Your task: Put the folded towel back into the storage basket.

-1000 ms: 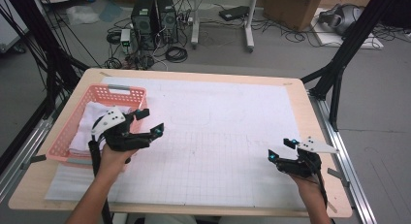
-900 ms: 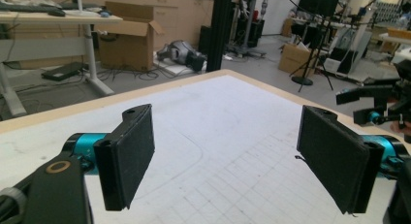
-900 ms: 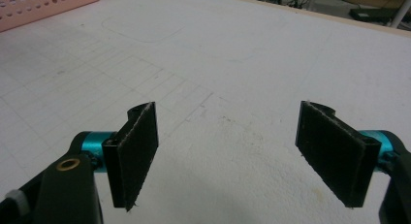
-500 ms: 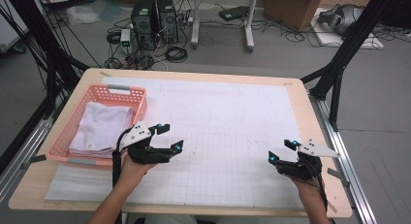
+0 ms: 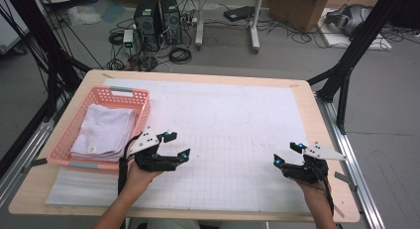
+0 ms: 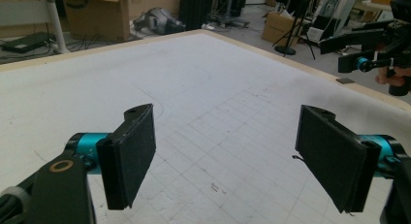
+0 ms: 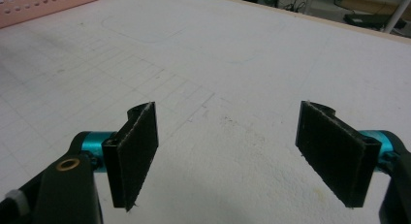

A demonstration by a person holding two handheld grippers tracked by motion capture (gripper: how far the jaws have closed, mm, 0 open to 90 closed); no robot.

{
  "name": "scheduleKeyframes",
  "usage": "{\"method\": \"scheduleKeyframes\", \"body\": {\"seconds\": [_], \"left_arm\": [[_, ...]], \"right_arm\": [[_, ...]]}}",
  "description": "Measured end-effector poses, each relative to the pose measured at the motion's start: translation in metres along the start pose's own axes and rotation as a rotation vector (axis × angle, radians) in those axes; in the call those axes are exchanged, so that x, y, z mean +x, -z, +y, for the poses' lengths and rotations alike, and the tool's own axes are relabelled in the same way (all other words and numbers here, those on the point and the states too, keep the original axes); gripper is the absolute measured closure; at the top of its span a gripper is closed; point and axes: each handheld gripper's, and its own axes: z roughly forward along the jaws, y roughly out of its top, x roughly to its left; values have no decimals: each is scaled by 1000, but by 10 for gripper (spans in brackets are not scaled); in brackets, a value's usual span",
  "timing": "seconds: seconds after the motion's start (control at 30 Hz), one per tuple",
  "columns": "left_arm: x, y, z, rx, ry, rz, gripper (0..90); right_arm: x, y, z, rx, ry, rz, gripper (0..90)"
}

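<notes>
A pink plastic basket point(image 5: 133, 96) sits at the table's left side with a folded white towel point(image 5: 104, 130) inside it. My left gripper point(image 5: 177, 144) hovers just right of the basket's near corner, open and empty; its jaws stand wide apart over the white gridded mat point(image 6: 213, 107). My right gripper point(image 5: 286, 153) rests near the front right of the table, also open with nothing between its jaws. The right gripper's own view shows the mat point(image 7: 228, 64) and the basket's wall point(image 7: 43, 6) far off at top left.
The white mat point(image 5: 233, 125) covers most of the wooden table point(image 5: 307, 90). Beyond the table lie computer towers point(image 5: 156, 16), cables and cardboard boxes on the floor. The other hand's gripper point(image 6: 383, 44) shows at the far right of the left gripper view.
My left gripper has moved right, away from over the basket to the mat beside it. The towel now lies uncovered in the basket. The right gripper has stayed put.
</notes>
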Motion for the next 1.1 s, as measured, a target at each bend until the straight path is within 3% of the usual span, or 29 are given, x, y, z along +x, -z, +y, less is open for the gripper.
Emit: {"method": "scheduleKeyframes", "body": {"seconds": [1.1], "left_arm": [[4, 1, -2, 3, 7, 22, 227]], "right_arm": [[0, 1, 0, -2, -4, 2, 222]]}}
